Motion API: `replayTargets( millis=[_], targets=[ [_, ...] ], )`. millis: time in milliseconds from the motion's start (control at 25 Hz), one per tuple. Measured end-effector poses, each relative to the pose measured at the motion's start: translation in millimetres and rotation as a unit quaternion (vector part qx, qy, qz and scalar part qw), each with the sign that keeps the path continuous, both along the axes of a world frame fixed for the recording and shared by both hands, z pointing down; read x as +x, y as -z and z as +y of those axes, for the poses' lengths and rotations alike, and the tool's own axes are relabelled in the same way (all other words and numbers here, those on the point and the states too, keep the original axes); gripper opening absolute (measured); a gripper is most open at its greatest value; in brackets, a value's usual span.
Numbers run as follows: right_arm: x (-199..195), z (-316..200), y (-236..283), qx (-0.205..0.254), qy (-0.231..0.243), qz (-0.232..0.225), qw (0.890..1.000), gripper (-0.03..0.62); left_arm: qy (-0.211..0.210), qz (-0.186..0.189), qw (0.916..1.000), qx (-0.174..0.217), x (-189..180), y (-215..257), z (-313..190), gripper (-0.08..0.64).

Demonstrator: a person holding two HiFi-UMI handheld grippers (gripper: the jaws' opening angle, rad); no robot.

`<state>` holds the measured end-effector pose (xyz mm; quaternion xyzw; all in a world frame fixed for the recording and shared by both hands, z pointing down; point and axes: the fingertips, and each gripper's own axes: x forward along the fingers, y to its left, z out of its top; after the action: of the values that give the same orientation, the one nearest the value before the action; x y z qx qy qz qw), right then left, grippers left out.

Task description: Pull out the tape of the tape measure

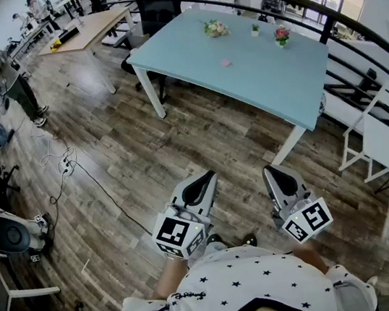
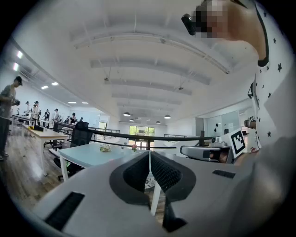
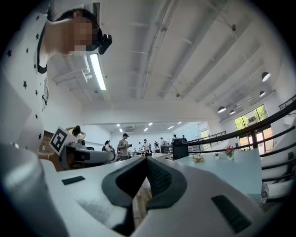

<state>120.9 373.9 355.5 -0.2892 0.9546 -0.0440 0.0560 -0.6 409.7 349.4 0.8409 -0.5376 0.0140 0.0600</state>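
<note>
Both hands sit low and close to the person's star-printed white shirt (image 1: 237,283). Each holds its tool level, aimed over the plank floor toward the long pale-blue table (image 1: 271,84). The white left gripper (image 1: 208,177) has its dark ribbed pads pressed together on nothing, and so does the white right gripper (image 1: 271,170). A small pink item (image 1: 226,62) on the tabletop, well apart from both, may be the tape measure, but it is too small to be sure.

— What sort of place is this?
— An open-plan office, perhaps a lab hall. It has a wood-plank floor (image 1: 200,143) and a pale blue tabletop (image 1: 262,74) with flower pots (image 1: 281,35).
— Anything else?
— A black office chair (image 1: 158,6), long desks (image 1: 90,27), standing people (image 1: 1,68) and loose cables (image 1: 63,161).
</note>
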Motion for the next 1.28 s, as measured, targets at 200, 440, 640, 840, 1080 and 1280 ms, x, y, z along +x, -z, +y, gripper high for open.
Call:
replayTargets(
  millis=[200,440,640,840,1080,1280],
  targets=[
    [3.1,3.4,-0.2,0.003,0.001,0.002,1.0,-0.003,0.002,0.002,1.0,0.001,2.7,-1.0,2.7,0.034],
    [10.4,2.3,-0.3,0.003,-0.006,0.006,1.0,-0.003,-0.003,0.001,1.0,0.001,10.1,0.5,0.7,0.034],
    [23.6,4.5,1.0,0.007,-0.01,-0.004,1.0,-0.003,-0.006,0.005,1.0,-0.004,21.9,-1.6,-2.6,0.034],
    [49.8,1.0,-3.1,0.007,-0.023,-0.011,1.0,-0.003,-0.015,0.001,0.9999,-0.008,44.3,-4.7,-8.4,0.034],
    [70.7,3.4,-4.4,0.005,-0.021,-0.011,1.0,-0.002,-0.02,0.0,0.9998,-0.01,66.4,-4.2,-8.2,0.034],
    [81.7,2.6,-11.4,-0.002,-0.01,-0.014,1.0,-0.002,-0.009,-0.004,0.9999,-0.012,77.9,-8.4,-1.5,0.034]
  ],
)
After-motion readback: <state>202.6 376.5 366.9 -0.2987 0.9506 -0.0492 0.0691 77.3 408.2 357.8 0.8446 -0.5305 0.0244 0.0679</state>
